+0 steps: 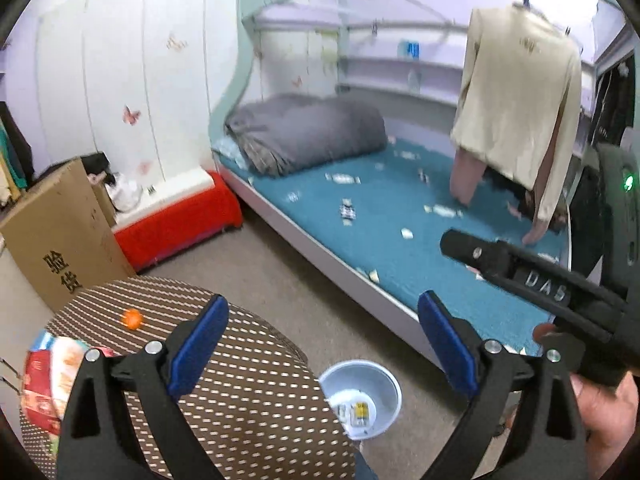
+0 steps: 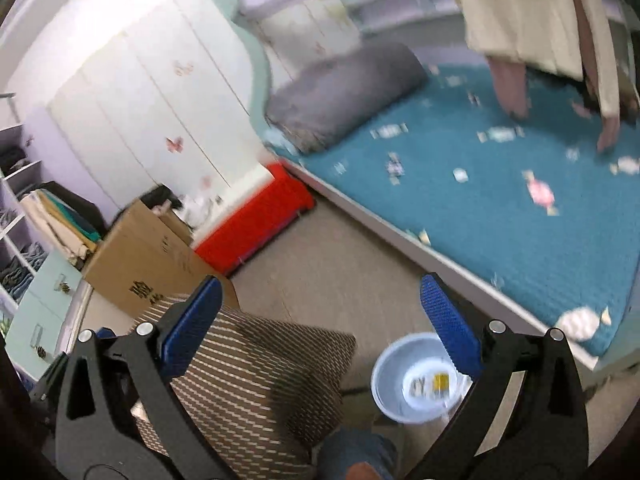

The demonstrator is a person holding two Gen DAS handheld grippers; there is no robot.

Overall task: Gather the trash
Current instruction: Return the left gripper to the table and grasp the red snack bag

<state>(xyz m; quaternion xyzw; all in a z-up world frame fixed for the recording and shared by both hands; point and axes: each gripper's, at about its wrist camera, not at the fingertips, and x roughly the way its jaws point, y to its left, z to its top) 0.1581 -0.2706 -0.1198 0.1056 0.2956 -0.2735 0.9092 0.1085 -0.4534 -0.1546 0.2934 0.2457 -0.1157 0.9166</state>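
Several small wrappers, such as a striped one (image 1: 347,213) and a pink one (image 2: 540,193), lie scattered on the teal bed cover (image 1: 400,216). A white bin (image 1: 384,380) stands on the floor by the bed with a few wrappers inside; it also shows in the right wrist view (image 2: 390,376). My left gripper (image 1: 322,320) is open and empty above the floor. My right gripper (image 2: 318,308) is open and empty, held above the bin and floor. Its black body (image 1: 532,280) shows in the left wrist view over the bed edge.
A round striped table (image 1: 240,380) with an orange (image 1: 133,318) and a snack bag (image 1: 48,376) sits at lower left. A cardboard box (image 1: 60,240), a red-covered bench (image 1: 176,216), a grey duvet (image 1: 304,132) and hanging clothes (image 1: 516,92) surround the bed.
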